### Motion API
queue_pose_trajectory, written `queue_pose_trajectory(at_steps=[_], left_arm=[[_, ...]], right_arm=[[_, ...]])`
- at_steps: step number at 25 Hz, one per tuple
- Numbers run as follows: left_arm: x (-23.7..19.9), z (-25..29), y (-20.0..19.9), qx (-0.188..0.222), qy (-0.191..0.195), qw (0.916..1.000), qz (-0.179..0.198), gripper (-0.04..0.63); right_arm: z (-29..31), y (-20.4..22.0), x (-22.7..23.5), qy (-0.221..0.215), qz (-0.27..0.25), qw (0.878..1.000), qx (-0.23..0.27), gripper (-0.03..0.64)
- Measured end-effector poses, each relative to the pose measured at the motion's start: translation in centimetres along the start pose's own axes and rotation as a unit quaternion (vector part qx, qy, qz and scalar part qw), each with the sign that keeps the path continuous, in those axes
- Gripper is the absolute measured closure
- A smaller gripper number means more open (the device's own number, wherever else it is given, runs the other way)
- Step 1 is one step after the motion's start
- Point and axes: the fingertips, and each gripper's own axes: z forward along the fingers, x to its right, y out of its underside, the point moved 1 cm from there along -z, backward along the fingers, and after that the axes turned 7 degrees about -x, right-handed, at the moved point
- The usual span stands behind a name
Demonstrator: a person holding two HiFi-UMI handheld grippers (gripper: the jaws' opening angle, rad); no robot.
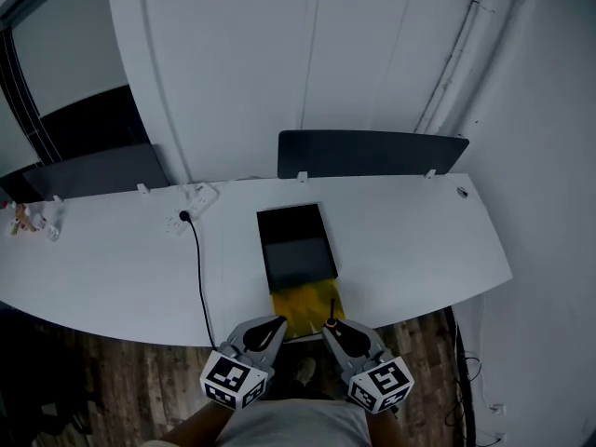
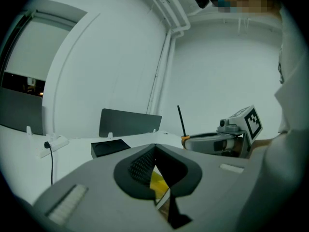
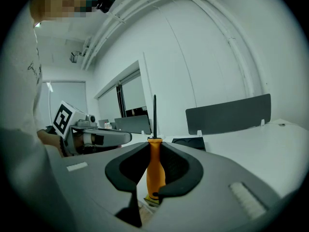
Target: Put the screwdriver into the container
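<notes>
An orange-handled screwdriver [image 3: 154, 166] with a thin black shaft stands upright between the pads of my right gripper [image 3: 154, 148], which is shut on its handle. In the head view this gripper [image 1: 331, 330] and the screwdriver [image 1: 330, 318] hover at the desk's near edge, over a yellow mat [image 1: 300, 305]. The black open container [image 1: 296, 246] lies just beyond the mat, also seen as the container [image 3: 189, 142] and the container [image 2: 110, 147]. My left gripper [image 1: 277, 325] hangs beside the right one, its jaws [image 2: 154, 151] together at the tips with nothing held.
A white power strip [image 1: 192, 199] with a black cable [image 1: 199, 273] lies left of the container. A dark divider panel [image 1: 371, 153] stands at the desk's back edge, another panel [image 1: 93, 169] at the left. Small items [image 1: 28, 220] sit at the far left. Wooden floor [image 1: 121, 380] lies below.
</notes>
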Motion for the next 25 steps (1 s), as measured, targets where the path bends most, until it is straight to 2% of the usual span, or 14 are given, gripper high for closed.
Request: queue_pose_trajectory(at_steps=[13,20,25], left_arm=[[-1.3,6.3,-2.3,0.003,-0.038,0.9992,-0.012,0.595],[-2.9,6.6,-2.1,-0.011,-0.055,0.9982,-0.018,0.595],[-4.1,6.9,-2.5,-0.02,-0.047,0.9986,-0.012,0.595]], right_arm=[[3.3,-1.1,6.6,-0.048,-0.012,0.999,-0.021,0.532],[5.1,-1.4,7.3,-0.061,-0.013,0.998,-0.031,0.531],[6.1,-1.8,7.3,-0.055,-0.008,0.998,-0.031,0.532]])
